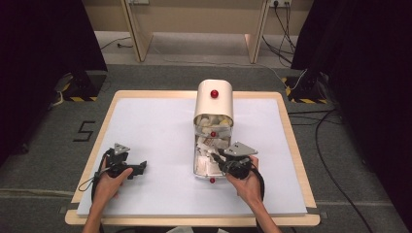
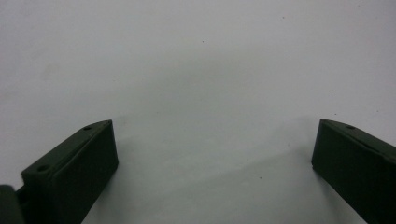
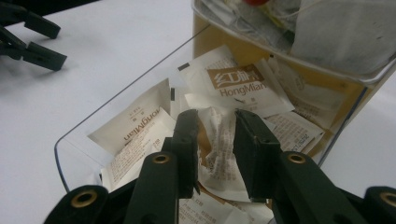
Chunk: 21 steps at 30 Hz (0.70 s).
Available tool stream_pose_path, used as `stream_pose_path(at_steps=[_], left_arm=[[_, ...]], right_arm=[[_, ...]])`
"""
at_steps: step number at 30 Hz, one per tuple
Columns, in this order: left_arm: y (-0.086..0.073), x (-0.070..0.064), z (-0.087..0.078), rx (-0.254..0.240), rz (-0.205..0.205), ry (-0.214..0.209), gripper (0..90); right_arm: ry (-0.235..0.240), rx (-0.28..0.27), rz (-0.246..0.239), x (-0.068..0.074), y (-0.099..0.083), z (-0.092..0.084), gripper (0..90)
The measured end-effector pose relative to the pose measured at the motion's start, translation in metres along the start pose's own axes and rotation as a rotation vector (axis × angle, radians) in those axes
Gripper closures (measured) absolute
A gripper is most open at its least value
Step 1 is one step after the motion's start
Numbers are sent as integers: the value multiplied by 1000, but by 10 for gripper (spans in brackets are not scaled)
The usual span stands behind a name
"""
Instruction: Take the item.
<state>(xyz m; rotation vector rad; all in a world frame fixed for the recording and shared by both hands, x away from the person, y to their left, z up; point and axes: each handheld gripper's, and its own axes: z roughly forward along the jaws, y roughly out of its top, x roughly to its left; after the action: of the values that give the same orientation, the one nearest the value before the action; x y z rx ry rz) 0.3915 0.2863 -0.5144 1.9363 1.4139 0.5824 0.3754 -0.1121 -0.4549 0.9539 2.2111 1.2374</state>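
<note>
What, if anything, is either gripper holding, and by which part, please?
The right gripper pinches a crumpled sachet by its upper end; the left gripper holds nothing.

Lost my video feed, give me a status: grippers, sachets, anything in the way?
Left gripper open, on bare table. Right gripper shut on a crumpled sachet in the clear drawer. Loose sachets crowd around; nothing else in the way.

Both grippers black: left gripper (image 1: 138, 167), right gripper (image 1: 217, 154); grey triangular top plates, brass rivets, trailing black cables.
</note>
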Motion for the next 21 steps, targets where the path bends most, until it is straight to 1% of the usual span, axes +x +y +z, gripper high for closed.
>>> stream_pose_path(at_steps=[2, 4, 5, 7, 9, 10, 12, 13, 14, 16, 18, 19, 21], left_arm=[[0, 0, 0, 0, 0, 0, 0], [0, 0, 0, 0, 0, 0, 0], [0, 0, 0, 0, 0, 0, 0], [0, 0, 0, 0, 0, 0, 0], [0, 0, 0, 0, 0, 0, 0], [0, 0, 0, 0, 0, 0, 0], [0, 0, 0, 0, 0, 0, 0], [0, 0, 0, 0, 0, 0, 0], [0, 0, 0, 0, 0, 0, 0], [0, 0, 0, 0, 0, 0, 0], [0, 0, 0, 0, 0, 0, 0], [0, 0, 0, 0, 0, -1, 0], [0, 0, 0, 0, -1, -1, 0]], right_arm=[[-13, 16, -7, 1, -1, 3, 716], [-14, 30, 4, 2, -2, 5, 733], [-14, 47, 3, 2, -3, 7, 759], [-18, 55, 6, 2, -4, 7, 765], [-26, 62, 0, 1, -5, 7, 795], [-25, 59, 2, 1, -5, 6, 823], [-29, 55, -6, 1, -5, 5, 842], [-34, 49, -20, 2, -5, 5, 852], [-34, 49, -20, 2, -5, 5, 852], [-33, 47, -19, 2, -5, 4, 858], [-26, 39, -11, 1, -5, 3, 862], [-22, 26, -1, -1, -3, 1, 864], [-21, 21, 3, -2, -3, 0, 864]])
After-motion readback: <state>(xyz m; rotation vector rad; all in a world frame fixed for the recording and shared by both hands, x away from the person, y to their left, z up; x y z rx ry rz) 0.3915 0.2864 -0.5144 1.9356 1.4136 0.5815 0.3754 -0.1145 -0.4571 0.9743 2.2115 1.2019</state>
